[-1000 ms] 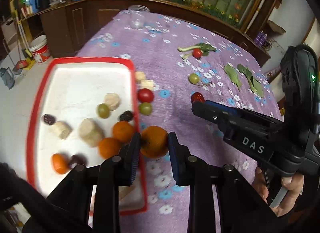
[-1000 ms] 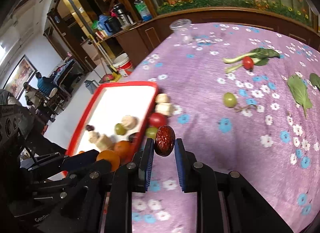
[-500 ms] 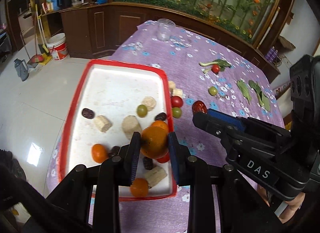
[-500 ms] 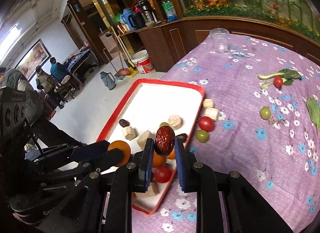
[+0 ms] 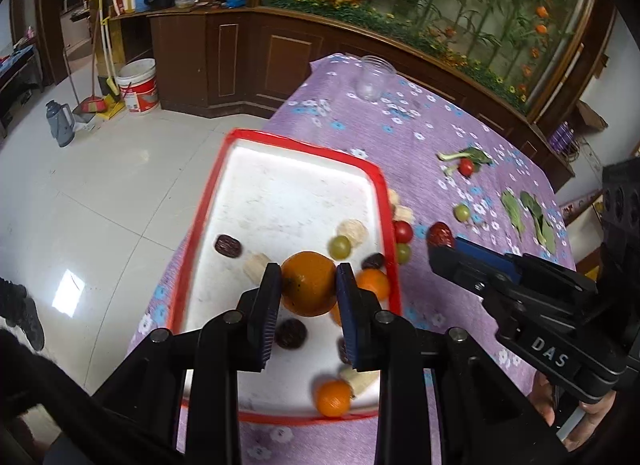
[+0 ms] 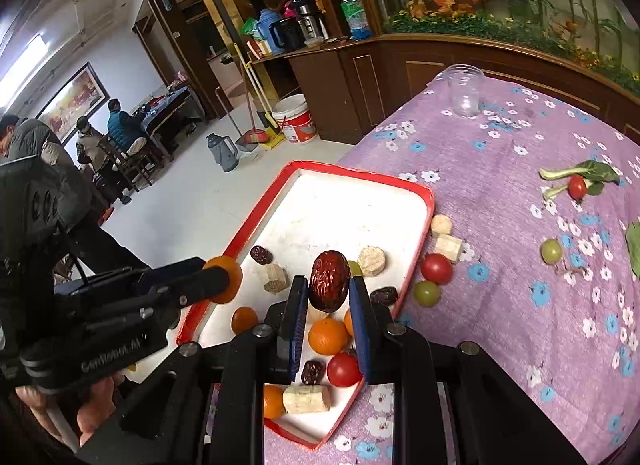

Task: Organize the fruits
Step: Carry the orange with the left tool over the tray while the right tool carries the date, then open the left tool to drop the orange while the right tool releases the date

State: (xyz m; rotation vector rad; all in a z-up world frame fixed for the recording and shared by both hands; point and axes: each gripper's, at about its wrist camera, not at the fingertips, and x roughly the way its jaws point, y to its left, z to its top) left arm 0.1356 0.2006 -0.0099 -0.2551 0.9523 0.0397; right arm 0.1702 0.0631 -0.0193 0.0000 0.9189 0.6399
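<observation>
Above the red-rimmed tray (image 5: 383,201), the left gripper (image 5: 307,285) is clenched on an orange (image 5: 308,283), its two pads pressing the fruit's sides so that it hangs over the tray's white floor. Just to the right of it — also above the tray — the right gripper (image 6: 329,285) grasps a wrinkled red date (image 6: 329,280) upright between its blue pads. On the tray lie smaller oranges (image 6: 327,336), dark dates (image 5: 228,245), a green grape (image 5: 340,246), a cherry tomato (image 6: 343,370) and pale banana pieces (image 6: 306,399). Just beside the tray's right rim, on the purple flowered tablecloth (image 6: 500,305), sit a tomato (image 6: 437,268), a grape (image 6: 426,293) and two banana chunks (image 6: 448,243). Farther right of the tray lie another grape (image 6: 552,251) and a tomato with greens (image 6: 578,185) — and beyond its far end stands a clear jar (image 6: 464,91).
</observation>
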